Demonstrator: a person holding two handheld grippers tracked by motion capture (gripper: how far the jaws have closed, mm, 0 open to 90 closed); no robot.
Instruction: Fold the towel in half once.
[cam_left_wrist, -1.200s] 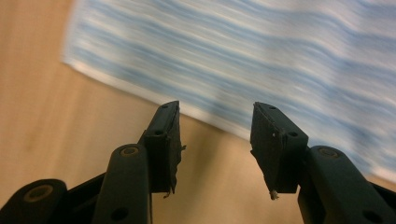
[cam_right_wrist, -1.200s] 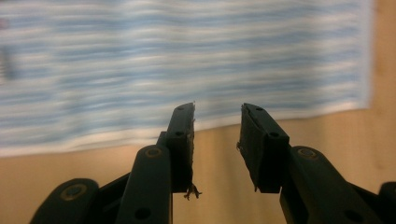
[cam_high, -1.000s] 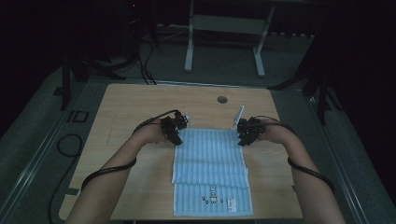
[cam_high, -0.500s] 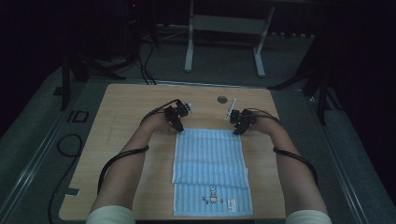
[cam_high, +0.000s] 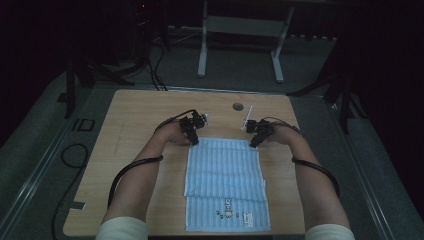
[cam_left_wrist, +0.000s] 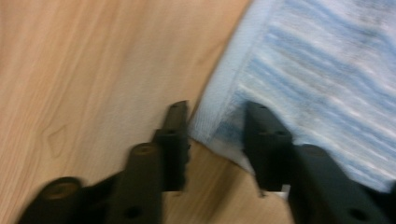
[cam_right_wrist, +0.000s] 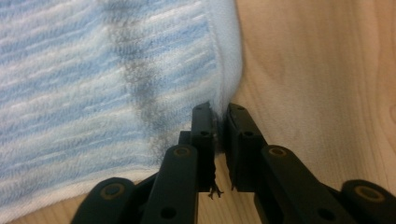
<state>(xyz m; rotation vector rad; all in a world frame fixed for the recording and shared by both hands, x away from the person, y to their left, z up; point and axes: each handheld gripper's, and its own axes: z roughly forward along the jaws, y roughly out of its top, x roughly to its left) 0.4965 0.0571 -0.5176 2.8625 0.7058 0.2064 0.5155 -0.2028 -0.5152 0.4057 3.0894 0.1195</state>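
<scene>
a blue striped towel (cam_high: 225, 172) lies flat on the wooden table (cam_high: 140, 115), with its near end folded over and a small picture on it. the person leans in from the bottom, and both forearms reach forward over the table, one on each side of the towel. the left gripper (cam_high: 194, 140) points down at the far left corner of the towel. its jaws have just been closing, but there is a gap between them, and the corner sits in that gap, not pinched (cam_left_wrist: 212, 130). the right gripper (cam_high: 254, 142) points down at the far right corner. its jaws have just been closing too, and now they squeeze the towel's white edge (cam_right_wrist: 218, 116).
</scene>
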